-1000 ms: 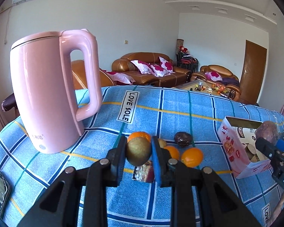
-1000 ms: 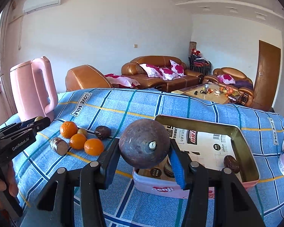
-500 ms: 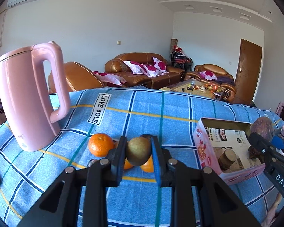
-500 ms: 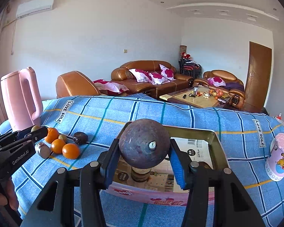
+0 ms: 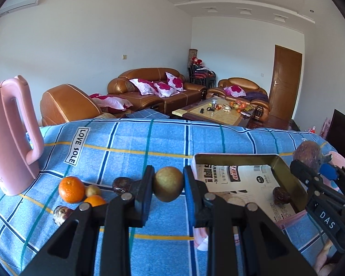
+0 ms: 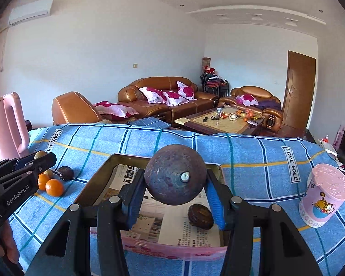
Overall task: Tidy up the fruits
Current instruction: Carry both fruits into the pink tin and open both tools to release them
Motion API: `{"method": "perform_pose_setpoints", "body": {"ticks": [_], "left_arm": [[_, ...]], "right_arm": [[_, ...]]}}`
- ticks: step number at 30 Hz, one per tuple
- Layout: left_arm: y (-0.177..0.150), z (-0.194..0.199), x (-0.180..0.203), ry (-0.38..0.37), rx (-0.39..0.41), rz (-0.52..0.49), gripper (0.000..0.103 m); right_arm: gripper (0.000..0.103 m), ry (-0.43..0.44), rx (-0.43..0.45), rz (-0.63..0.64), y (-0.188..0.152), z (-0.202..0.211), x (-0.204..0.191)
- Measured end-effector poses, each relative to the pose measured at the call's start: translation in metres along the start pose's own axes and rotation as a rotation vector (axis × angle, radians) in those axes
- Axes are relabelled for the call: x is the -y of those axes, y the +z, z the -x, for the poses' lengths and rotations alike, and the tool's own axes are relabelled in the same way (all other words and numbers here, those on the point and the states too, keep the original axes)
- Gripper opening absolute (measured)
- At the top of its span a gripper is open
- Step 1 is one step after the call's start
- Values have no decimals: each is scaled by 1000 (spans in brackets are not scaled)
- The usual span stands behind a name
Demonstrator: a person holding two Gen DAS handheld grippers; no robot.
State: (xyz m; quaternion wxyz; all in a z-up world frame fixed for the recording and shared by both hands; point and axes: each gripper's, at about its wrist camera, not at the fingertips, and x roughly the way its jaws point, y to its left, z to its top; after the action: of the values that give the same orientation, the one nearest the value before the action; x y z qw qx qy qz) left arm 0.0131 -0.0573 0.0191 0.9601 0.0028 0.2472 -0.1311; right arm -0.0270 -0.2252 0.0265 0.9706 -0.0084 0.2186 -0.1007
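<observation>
The right gripper [image 6: 176,181], pinching a dark round fruit [image 6: 175,174] above the open box [image 6: 96,179] at frame centre, looks nearer to dropping than the left gripper [image 5: 168,184], which clamps a greenish-brown fruit [image 5: 168,183] just left of that box's rim.

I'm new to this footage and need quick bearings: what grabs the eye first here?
Each gripper clamps a fruit up close: the left gripper a small green-brown fruit, the right gripper a big dark purple fruit above the open box. Oranges lie left on the blue checked cloth, beside a pink kettle.
</observation>
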Motion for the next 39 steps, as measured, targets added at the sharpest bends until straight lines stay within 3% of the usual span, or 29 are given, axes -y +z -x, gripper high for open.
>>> {"method": "perform_pose_setpoints", "body": {"ticks": [13,22,39], "left_arm": [[1,-21,59,-97,-41,-55,27],[-12,-31,103,-161,-77,-152,27],[-17,-44,93,-147,-182,-120,26]], "right_arm": [[53,-104,-21,-50,1,-12,55],[53,-66,-99,-52,-5,-33,61],[54,77,-206,-19,-12,-57,43]]}}
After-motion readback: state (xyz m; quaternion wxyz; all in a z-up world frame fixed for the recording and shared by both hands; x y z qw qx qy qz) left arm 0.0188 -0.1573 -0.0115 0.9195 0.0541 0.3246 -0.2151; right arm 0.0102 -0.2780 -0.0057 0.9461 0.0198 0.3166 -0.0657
